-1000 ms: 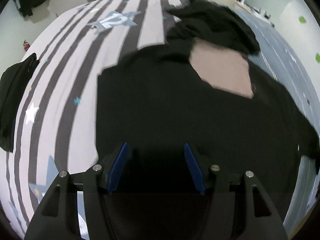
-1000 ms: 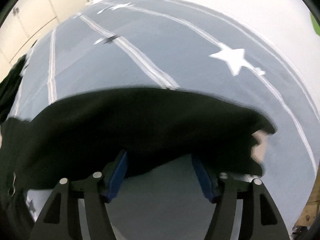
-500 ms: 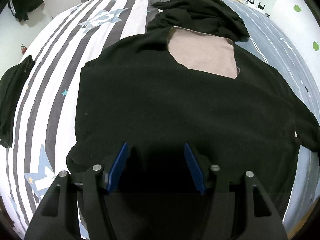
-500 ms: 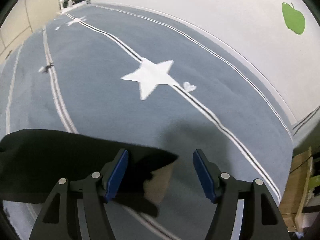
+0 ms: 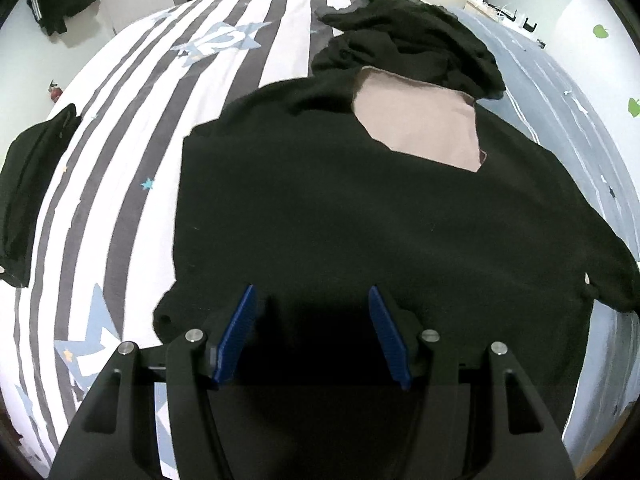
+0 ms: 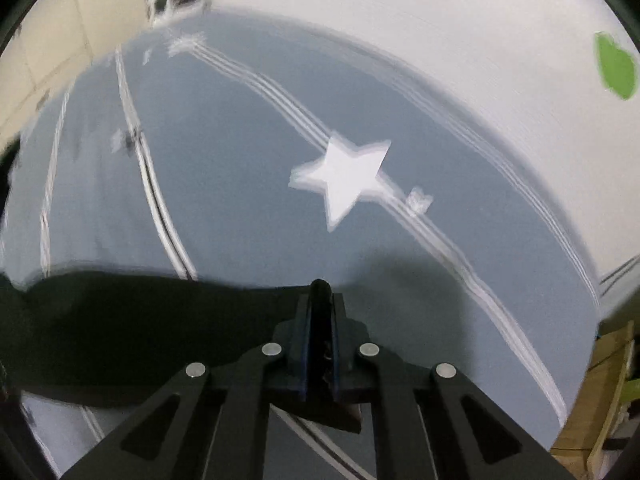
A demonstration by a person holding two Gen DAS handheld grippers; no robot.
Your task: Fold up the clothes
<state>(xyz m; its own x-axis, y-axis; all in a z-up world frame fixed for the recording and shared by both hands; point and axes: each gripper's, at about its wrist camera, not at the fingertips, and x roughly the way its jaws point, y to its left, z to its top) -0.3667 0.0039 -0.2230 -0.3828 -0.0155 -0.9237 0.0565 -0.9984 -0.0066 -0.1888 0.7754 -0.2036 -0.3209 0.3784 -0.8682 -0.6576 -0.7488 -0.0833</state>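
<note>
A black sweatshirt (image 5: 360, 220) lies spread flat on the bed, with a beige panel (image 5: 420, 124) showing at its far end. My left gripper (image 5: 312, 320) hangs open just above the near hem, its blue pads (image 5: 236, 332) apart and gripping nothing. In the right wrist view my right gripper (image 6: 320, 292) is shut on the end of the black sleeve (image 6: 140, 320). A tuft of dark cloth pokes out between its tips. The sleeve trails off to the left over the blue-grey cover.
A heap of black clothes (image 5: 408, 36) sits beyond the sweatshirt. A folded dark garment (image 5: 28, 188) lies at the bed's left edge. The cover is striped (image 5: 120, 140) on the left and blue-grey with a white star (image 6: 348, 184) on the right. A wall (image 6: 480, 40) borders that side.
The right gripper, open around the sleeve end before, has shut on it and lifted it. In the left wrist view the sweatshirt has settled flat; the left gripper stays open.
</note>
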